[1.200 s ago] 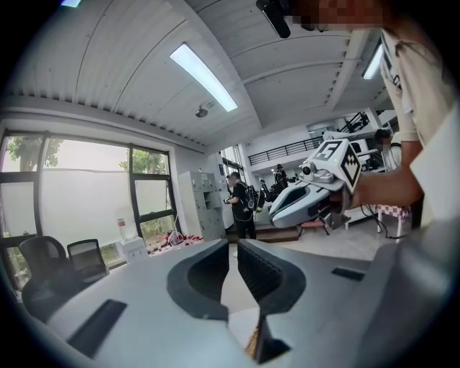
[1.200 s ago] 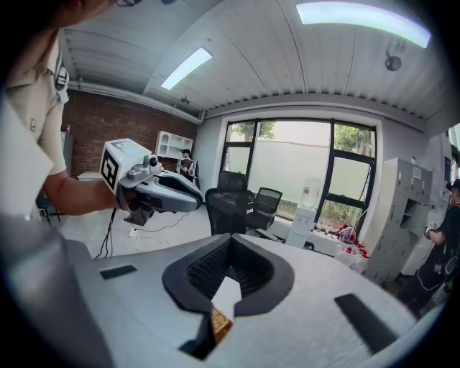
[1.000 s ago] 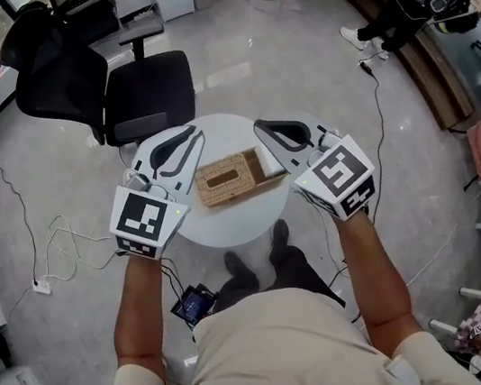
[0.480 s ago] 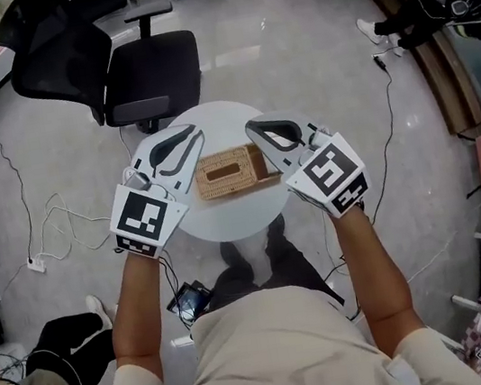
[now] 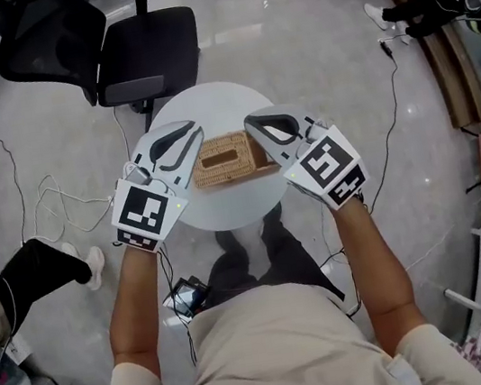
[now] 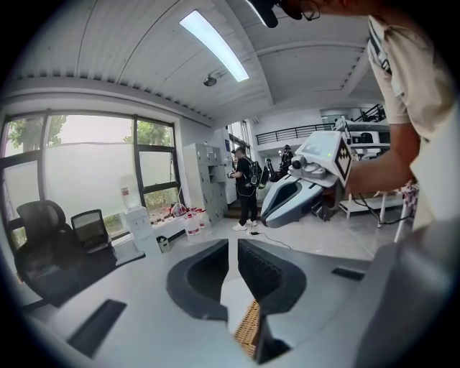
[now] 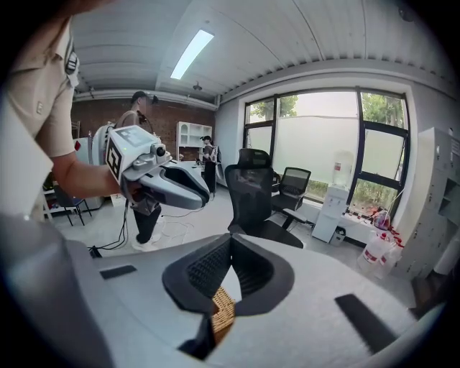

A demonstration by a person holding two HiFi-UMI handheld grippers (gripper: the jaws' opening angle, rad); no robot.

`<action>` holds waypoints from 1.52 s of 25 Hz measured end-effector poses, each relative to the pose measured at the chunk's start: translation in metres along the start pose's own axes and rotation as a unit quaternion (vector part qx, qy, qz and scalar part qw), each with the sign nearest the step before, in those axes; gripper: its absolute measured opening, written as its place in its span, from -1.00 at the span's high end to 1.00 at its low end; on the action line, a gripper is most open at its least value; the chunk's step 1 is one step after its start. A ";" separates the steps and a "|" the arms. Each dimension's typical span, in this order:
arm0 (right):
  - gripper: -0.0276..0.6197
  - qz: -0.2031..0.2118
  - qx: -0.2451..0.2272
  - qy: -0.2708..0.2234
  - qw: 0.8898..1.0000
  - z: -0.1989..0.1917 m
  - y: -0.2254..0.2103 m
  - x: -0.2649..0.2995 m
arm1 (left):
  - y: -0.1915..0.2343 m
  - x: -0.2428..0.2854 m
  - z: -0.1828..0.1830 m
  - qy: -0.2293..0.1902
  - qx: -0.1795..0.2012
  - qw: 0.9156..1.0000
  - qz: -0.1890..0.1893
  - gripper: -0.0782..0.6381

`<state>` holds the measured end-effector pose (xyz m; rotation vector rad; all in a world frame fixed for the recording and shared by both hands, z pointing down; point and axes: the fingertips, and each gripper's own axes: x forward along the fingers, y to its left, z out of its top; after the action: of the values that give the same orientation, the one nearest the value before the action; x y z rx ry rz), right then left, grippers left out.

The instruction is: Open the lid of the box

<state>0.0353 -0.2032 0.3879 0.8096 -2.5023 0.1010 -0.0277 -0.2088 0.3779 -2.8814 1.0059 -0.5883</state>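
Fingers (image 6: 205, 280) beside woven tan box (image 5: 221, 158) — lidded

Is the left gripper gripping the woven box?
No, the left gripper has its jaws shut on nothing; the box sits below them.

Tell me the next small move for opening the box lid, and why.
Probably open the fingers of both grippers. The left gripper and right gripper flank the woven box on the white table, both shut and empty, so neither can take the lid yet.
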 end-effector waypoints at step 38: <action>0.52 0.137 -0.047 0.142 0.979 -0.176 0.051 0.103 | -0.051 0.054 -0.202 0.147 0.010 0.983 -0.106 0.46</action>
<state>0.0122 -0.1777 0.5954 0.3777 -2.3112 0.1791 -0.0315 -0.1825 0.5918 -2.9620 0.7131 -1.0579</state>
